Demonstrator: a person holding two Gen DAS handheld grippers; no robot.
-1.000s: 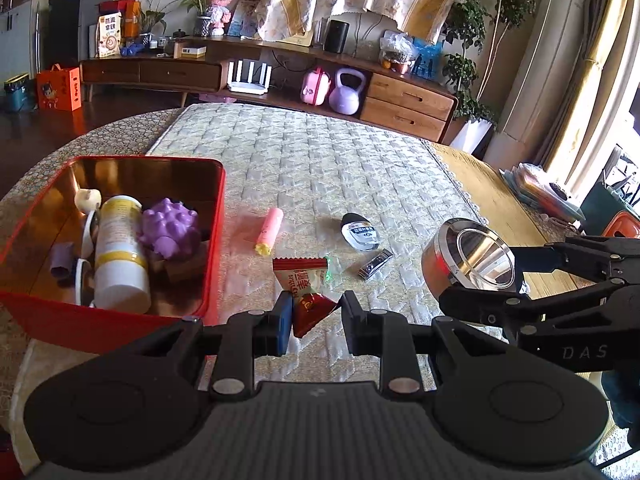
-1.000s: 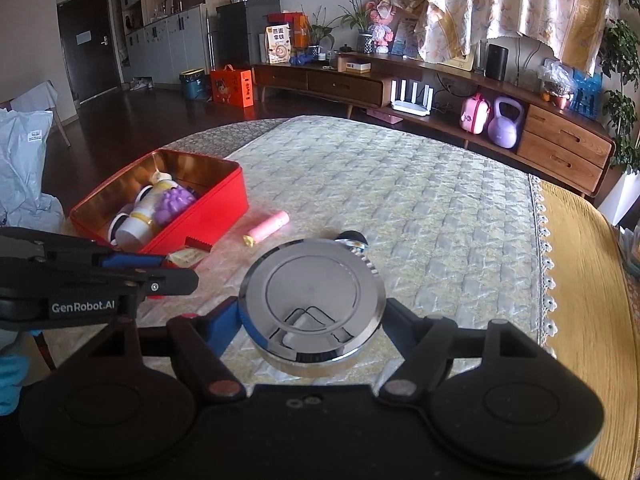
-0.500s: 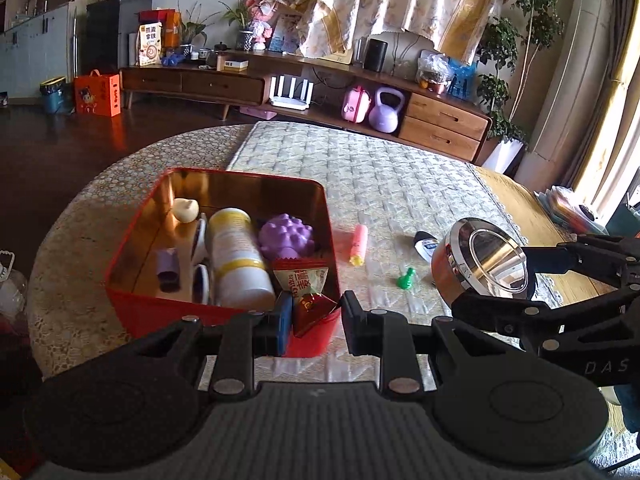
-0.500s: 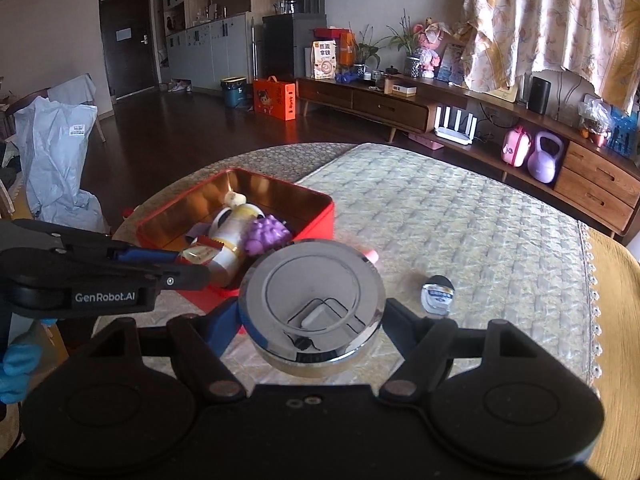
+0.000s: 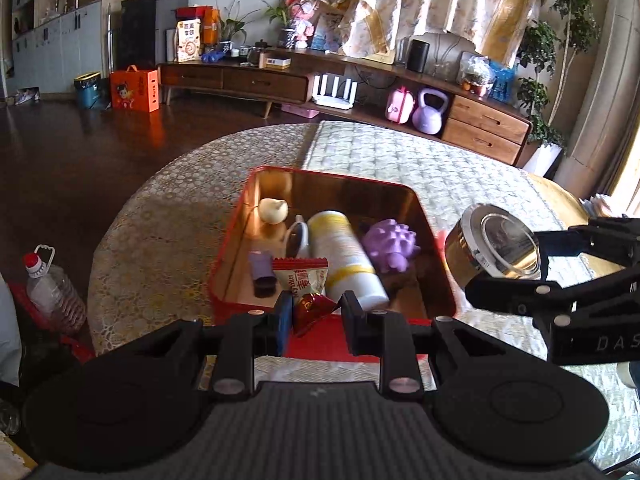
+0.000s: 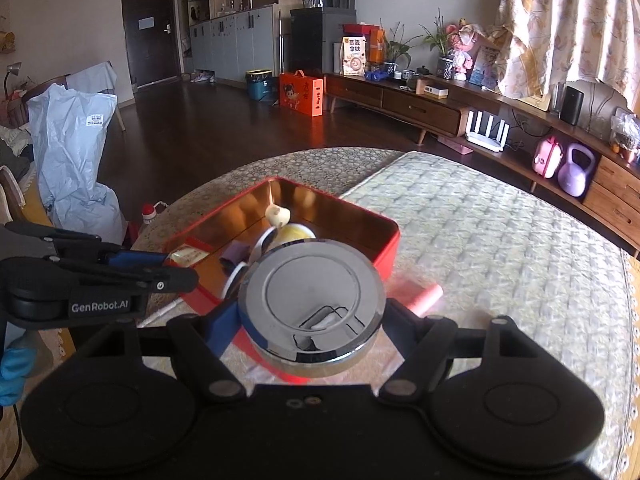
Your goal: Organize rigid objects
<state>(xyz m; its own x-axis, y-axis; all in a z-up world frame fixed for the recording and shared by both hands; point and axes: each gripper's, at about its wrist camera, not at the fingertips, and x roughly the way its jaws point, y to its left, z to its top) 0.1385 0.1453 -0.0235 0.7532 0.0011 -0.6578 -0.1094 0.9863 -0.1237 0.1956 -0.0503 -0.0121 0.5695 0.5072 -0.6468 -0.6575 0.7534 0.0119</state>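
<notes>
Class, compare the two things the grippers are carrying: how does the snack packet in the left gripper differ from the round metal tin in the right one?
The snack packet is thin, red and white, printed; the round metal tin is thick, shiny chrome. The left gripper pinches the packet with narrow jaws; the right gripper spans the tin with wide jaws. Both are held above the red box.

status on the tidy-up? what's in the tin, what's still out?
Done: white bottle, purple spiky ball and a few small items lie in the red tin. In hand: left gripper holds a snack packet, right gripper a round metal tin, both at the tin. Left: pink tube on the table.
</notes>
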